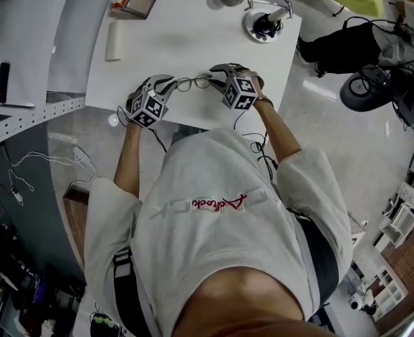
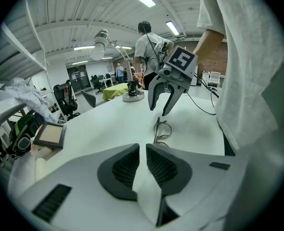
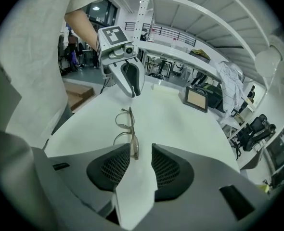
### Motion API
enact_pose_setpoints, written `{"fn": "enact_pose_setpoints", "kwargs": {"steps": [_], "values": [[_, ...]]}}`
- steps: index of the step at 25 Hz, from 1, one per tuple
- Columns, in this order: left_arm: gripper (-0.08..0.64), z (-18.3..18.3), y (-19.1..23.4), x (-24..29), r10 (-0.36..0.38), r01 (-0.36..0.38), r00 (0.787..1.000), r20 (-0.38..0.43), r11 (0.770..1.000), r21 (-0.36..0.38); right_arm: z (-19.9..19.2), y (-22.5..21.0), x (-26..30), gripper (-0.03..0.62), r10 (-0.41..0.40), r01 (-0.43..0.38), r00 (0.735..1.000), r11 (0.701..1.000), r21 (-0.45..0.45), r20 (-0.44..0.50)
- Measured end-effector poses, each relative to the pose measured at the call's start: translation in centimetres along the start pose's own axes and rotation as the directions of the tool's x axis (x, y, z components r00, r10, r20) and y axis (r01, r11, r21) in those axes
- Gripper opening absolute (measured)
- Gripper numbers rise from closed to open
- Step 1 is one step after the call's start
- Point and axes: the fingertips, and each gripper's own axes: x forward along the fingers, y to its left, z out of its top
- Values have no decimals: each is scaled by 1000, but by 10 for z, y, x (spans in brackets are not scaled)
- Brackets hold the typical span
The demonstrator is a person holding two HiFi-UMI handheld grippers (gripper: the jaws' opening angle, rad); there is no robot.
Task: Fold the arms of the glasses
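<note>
On the white table point(image 1: 193, 48) lie thin, round-rimmed glasses point(image 3: 133, 138) with brownish arms.

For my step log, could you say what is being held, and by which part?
Nothing; the glasses lie on the table, one end between the right gripper's open jaws.

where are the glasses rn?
The glasses lie on the white table at its near edge, between the left gripper and the right gripper; in the right gripper view one end sits between that gripper's open jaws.
</note>
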Motion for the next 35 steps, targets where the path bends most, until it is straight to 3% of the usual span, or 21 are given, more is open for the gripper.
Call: {"fn": "enact_pose_setpoints", "kwargs": {"steps": [3,6,11,14,17,19,21,23,25,29,35], "values": [[69,8,0,1,10,-10,1000,13,1000,8,-2,-7,-9,92,-52,51,999,998,26,8],[69,17,-11,0,9,-8,999,36,1000,-14,-5,-2,-22,27,-84,79,996,991,111,41],[28,42,-17,-1,27,-19,993,114,997,-74,2,-10,-43,23,-159,118,978,955,272,136],[28,59,-21,-2,49,-9,982,181,977,-211,8,-17,-63,23,-234,114,944,892,437,232],[28,75,-25,-6,84,28,956,282,928,-370,13,-20,-84,23,-314,53,888,797,602,337],[28,87,-24,-12,128,51,925,357,890,-452,18,-21,-99,21,-368,-27,828,727,687,422],[28,102,-21,-22,191,86,877,441,841,-534,23,-20,-113,21,-421,-84,768,681,727,483],[28,113,-17,-31,251,111,830,498,801,-589,27,-20,-124,21,-462,-81,729,674,735,505],[28,122,-17,-37,282,111,806,520,791,-601,31,-18,-129,21,-487,-39,714,690,723,503],[28,127,-27,-42,286,83,803,524,816,-572,39,-10,-135,21,-508,22,705,714,700,495],[28,123,-44,-57,304,43,806,508,826,-563,52,1,-151,21,-557,73,677,701,710,480]]}}
